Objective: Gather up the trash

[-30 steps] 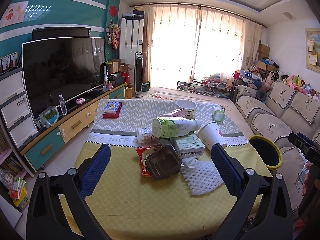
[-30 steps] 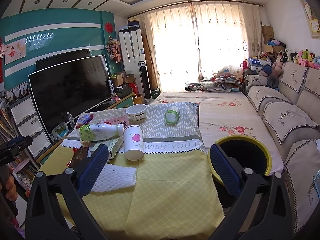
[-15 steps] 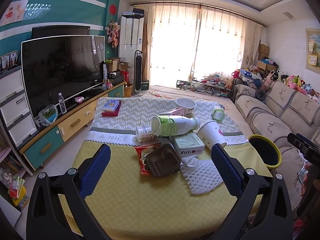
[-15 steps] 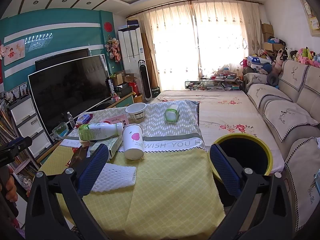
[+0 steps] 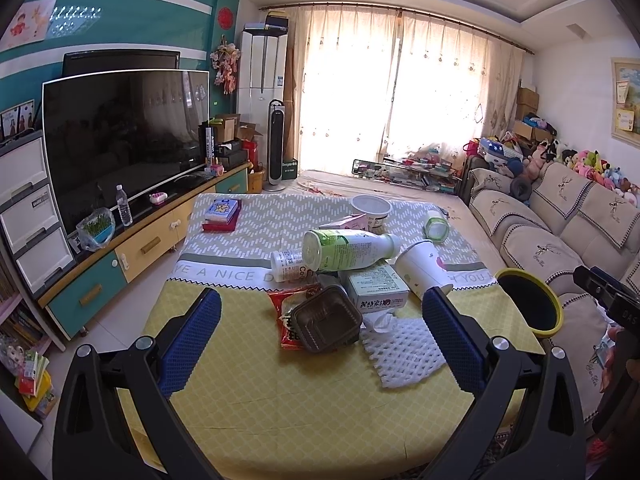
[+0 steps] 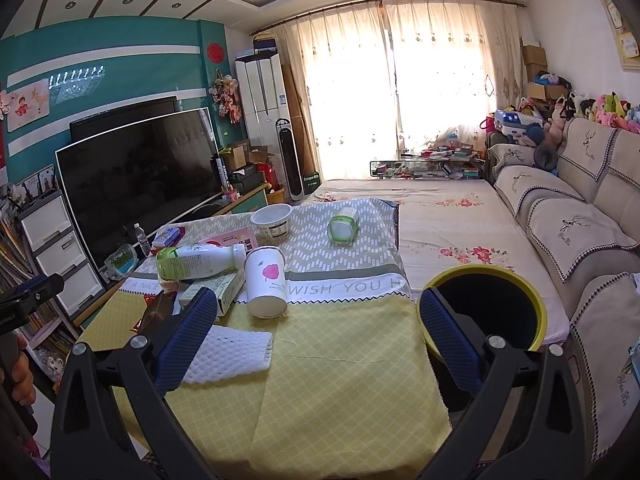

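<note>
Left gripper (image 5: 320, 336) spread wide, nothing between blue pads (image 5: 192, 340), hovering low in frame over yellow cloth of table (image 5: 280, 420). Right gripper (image 6: 316, 332) likewise spread and empty, lower centre of its view. Trash piled mid-frame in left view: bottle (image 5: 348, 249) lying on its side atop a carton (image 5: 378, 290), smaller bottle (image 5: 286, 265) tucked under it, tipped cup (image 5: 420, 270) to the right touching carton, brown tray (image 5: 326, 318) resting on red wrapper (image 5: 286, 308), foam net (image 5: 404, 352) flat just right of tray. Bowl (image 5: 370, 210) upright and jar (image 5: 436, 227) on its side further up, on the grey zigzag part of cloth. Books (image 5: 221, 214) at upper left of table (apart from the pile). Bin (image 6: 484, 308) with yellow rim just off table's right edge, right of centre in right view, partly behind right pad. TV (image 5: 124, 136) along left side.
</note>
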The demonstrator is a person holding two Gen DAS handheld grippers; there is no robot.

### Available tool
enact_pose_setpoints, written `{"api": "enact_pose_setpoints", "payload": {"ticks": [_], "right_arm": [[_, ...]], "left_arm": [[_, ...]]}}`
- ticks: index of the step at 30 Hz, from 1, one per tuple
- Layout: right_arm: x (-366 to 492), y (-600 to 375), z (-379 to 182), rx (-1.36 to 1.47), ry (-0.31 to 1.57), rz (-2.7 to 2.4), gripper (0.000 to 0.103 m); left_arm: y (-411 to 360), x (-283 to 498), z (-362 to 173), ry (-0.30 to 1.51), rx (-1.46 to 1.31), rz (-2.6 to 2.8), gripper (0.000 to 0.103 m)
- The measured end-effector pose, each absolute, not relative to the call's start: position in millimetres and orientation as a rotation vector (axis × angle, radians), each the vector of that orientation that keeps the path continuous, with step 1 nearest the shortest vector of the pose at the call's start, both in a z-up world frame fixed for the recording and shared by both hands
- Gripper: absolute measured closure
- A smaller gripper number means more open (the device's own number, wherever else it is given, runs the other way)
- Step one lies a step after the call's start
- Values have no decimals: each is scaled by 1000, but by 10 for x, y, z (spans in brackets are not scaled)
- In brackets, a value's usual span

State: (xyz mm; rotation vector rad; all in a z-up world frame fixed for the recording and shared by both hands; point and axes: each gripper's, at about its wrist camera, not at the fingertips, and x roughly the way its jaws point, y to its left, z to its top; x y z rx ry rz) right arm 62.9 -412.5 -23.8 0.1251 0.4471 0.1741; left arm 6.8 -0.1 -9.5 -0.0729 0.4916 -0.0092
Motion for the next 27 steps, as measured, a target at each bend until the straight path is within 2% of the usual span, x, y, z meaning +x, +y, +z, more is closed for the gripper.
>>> {"api": "enact_pose_setpoints", "payload": {"ticks": [27], "right_arm": [[764,-4065,-364,129,495,194,6]], "left_arm": [[42,167,-173,525,-81,-9,4]]}}
